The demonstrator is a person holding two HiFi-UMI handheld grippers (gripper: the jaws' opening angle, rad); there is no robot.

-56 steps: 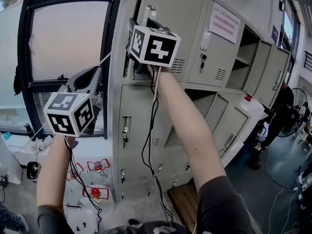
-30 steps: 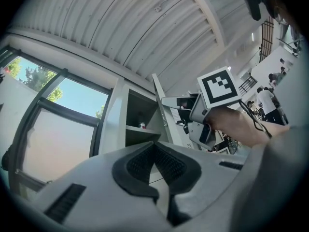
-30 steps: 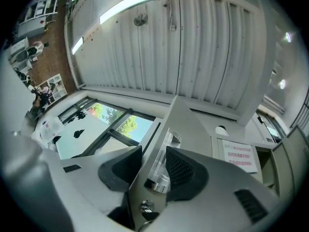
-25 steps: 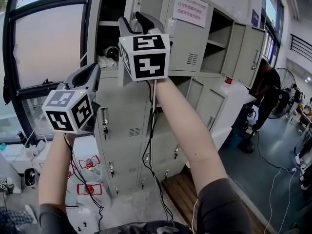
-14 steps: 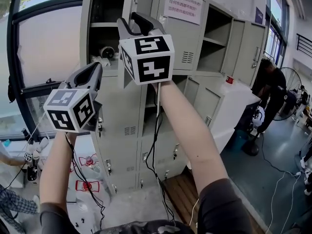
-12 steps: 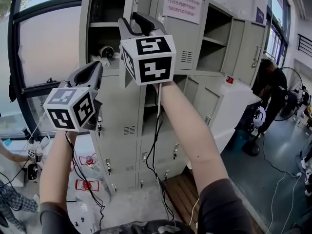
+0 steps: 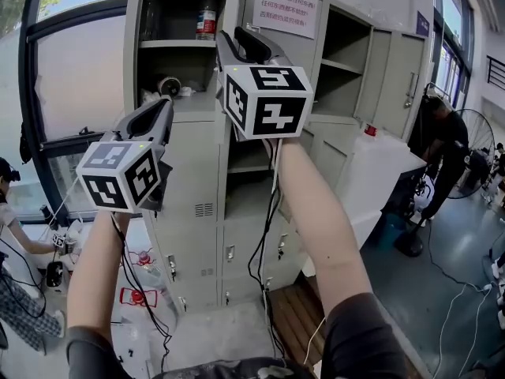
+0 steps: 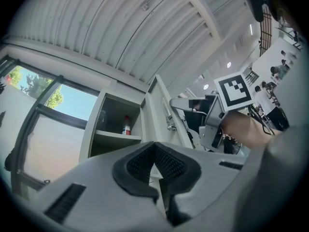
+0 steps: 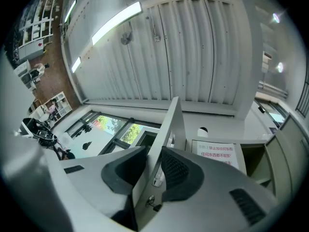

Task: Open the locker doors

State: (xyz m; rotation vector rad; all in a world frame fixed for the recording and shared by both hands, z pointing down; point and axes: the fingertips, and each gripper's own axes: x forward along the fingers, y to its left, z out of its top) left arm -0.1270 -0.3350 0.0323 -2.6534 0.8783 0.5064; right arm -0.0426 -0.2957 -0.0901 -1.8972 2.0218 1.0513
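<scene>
A grey bank of lockers [image 7: 197, 188] fills the middle of the head view. Its top left compartment [image 7: 170, 61] stands open, with a bottle [image 7: 207, 18] on the upper shelf. That compartment's door [image 7: 231, 6] is swung out towards me, edge-on. My right gripper [image 7: 237, 42] has its jaws on that door's [image 9: 171, 124] free edge, just above the lock. The jaws [image 9: 153, 153] have just been closing and their pads press on the sheet metal. My left gripper [image 7: 162, 109] hangs lower left, shut and empty [image 8: 154, 151], apart from the lockers.
More open compartments [image 7: 347, 46] lie to the right and closed doors [image 7: 237, 251] below. A notice [image 7: 280, 10] is on the neighbouring door. A person [image 7: 442, 144] stands by a fan [image 7: 477, 136] at right, another person [image 7: 12, 212] at left. A window [image 7: 75, 77] is left.
The top left door has swung from closed to wide open, and the shelf with the bottle now shows. Both grippers have shifted right in the head view.
</scene>
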